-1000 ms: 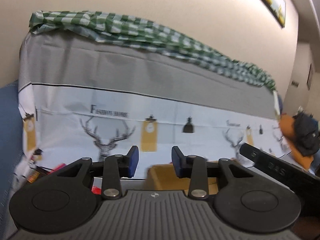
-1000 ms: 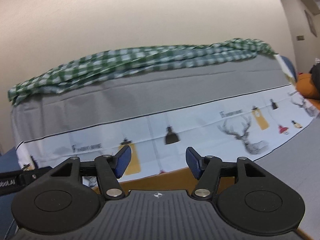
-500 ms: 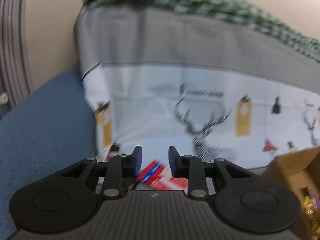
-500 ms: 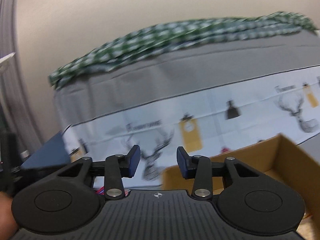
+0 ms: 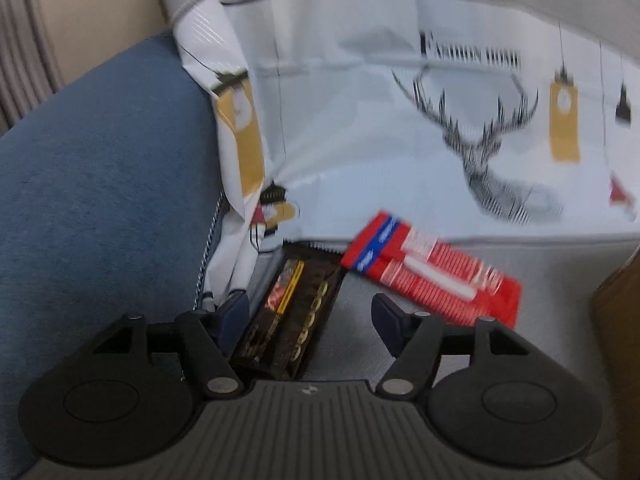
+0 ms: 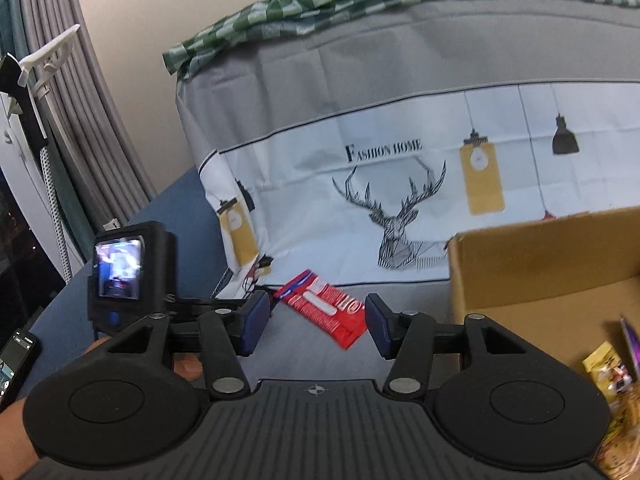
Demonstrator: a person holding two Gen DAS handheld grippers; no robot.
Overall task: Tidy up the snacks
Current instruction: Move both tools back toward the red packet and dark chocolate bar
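- Black and gold, glossy, oblong: a dark snack pack (image 5: 290,312) lies on the grey seat, its near end between the left gripper (image 5: 310,318), jaws spread wide, apparently lined up for a pick.
- Right gripper (image 6: 312,326) hovers too, jaws apart and holding nothing.
- Just past them, a flat, crinkly red snack packet (image 5: 432,274) lies askew on the seat.
- Off right, a stiff cardboard box (image 6: 540,256) already holds yellow wrappers; likely the destination.
- Behind, a smooth deer-print cover (image 6: 400,208) drapes the backrest.
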